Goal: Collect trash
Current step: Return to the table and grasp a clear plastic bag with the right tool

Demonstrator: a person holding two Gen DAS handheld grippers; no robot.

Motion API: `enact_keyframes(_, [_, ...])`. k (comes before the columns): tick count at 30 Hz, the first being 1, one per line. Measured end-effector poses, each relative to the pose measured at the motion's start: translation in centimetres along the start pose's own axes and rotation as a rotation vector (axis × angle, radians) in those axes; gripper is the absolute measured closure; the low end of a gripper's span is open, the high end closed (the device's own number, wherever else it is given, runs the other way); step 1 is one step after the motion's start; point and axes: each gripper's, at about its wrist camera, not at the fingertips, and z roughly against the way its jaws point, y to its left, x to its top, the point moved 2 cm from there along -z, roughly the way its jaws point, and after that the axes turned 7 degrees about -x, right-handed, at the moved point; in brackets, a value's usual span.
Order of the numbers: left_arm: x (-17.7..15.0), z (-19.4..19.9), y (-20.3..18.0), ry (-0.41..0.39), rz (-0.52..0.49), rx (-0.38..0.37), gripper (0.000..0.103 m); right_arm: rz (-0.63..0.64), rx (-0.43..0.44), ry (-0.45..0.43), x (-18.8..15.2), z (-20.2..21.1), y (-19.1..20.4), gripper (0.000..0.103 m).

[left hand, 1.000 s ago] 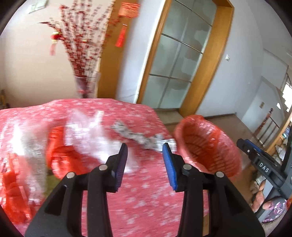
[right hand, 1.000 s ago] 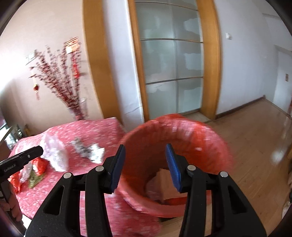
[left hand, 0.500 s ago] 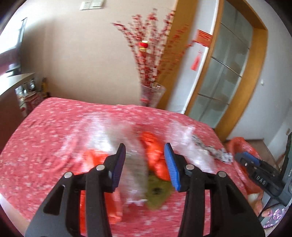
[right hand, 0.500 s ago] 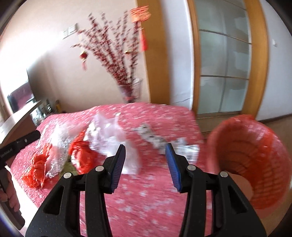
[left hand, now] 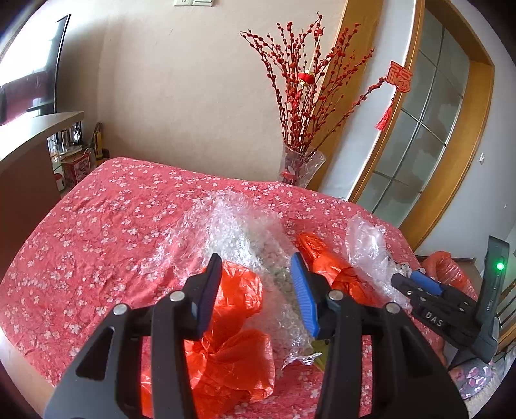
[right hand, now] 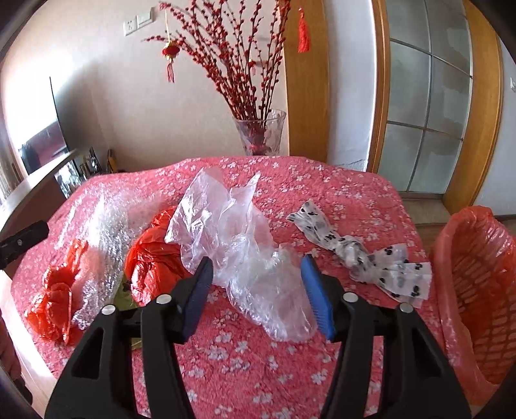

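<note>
On the floral red tabletop (right hand: 322, 180): bubble wrap (left hand: 245, 232), two orange plastic bags (left hand: 232, 348), clear plastic bag (right hand: 232, 232), spotted wrapper (right hand: 354, 251). Beside its right edge: red lined basket (right hand: 477, 280). Left gripper (left hand: 258, 290) and right gripper (right hand: 258, 290) hover above, fingers spread, empty.

— What's behind the desk (right hand: 354, 193)?
— A beige wall (left hand: 193, 80) with white switch plates (right hand: 138, 22), and a glass vase (right hand: 261, 132) of red-budded branches (left hand: 300, 83).
— And to the right?
— A wood-framed frosted glass door (right hand: 429, 106), bright with daylight. A dark TV (left hand: 32, 74) stands far left.
</note>
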Motion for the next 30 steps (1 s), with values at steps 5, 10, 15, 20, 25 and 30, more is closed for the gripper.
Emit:
enact_keyframes(5, [-0.3, -0.5, -0.2, 0.014, -0.003, -0.006, 0.058, 0.039, -0.022, 0.058, -0.5, -1.9, 0.9, 0.039])
enact_keyframes(10, [-0.6, -1.1, -0.6, 0.027, -0.012, -0.02, 0.058, 0.036, -0.003, 0.086, -0.6, -2.3, 0.9, 0.046])
enact_keyframes(15, [-0.8, -1.6, -1.3, 0.039, -0.025, -0.034, 0.058, 0.028, 0.007, 0.108, -0.9, -2.4, 0.7, 0.054])
enact_keyframes(20, [-1.0, -2.1, -2.2, 0.054, -0.044, -0.043, 0.058, 0.018, 0.018, 0.102, -1.0, -2.5, 0.5, 0.07])
enact_keyframes(25, [-1.2, -3.0, -3.5, 0.071, -0.072, -0.046, 0.054, -0.01, 0.028, 0.052, -0.5, -0.6, -0.3, 0.071])
enact_keyframes(30, [-1.5, -4.3, -5.5, 0.1, -0.116, -0.058, 0.053, -0.053, 0.032, 0.009, -0.3, 1.2, -2.0, 0.072])
